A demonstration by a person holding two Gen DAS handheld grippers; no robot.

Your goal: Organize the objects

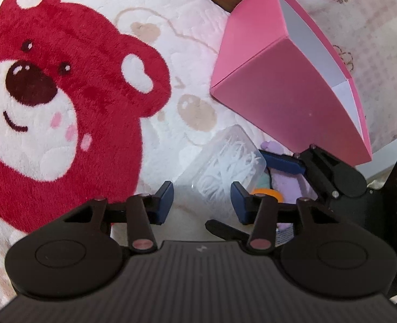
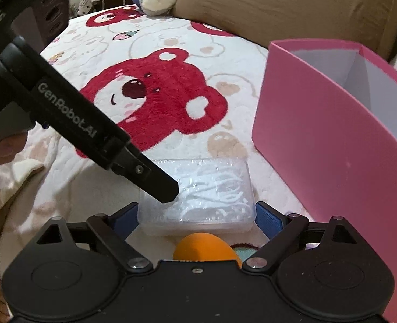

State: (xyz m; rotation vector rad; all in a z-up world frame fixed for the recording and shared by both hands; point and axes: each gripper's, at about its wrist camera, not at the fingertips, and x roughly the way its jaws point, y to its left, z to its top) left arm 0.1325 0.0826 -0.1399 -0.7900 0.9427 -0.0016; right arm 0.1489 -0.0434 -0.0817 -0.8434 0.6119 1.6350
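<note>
Organizing has barely begun: the pink box point(image 2: 333, 140) looks empty. My right gripper point(image 2: 195, 215), wide open, straddles the clear plastic case point(image 2: 201, 188) on the blanket point(image 2: 171, 53); my left gripper point(image 1: 201, 202), partly open, holds nothing.

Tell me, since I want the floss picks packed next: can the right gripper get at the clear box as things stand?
Probably yes. The right gripper already straddles the clear box, pads apart at its sides; only the left gripper's finger overlaps one corner.
</note>
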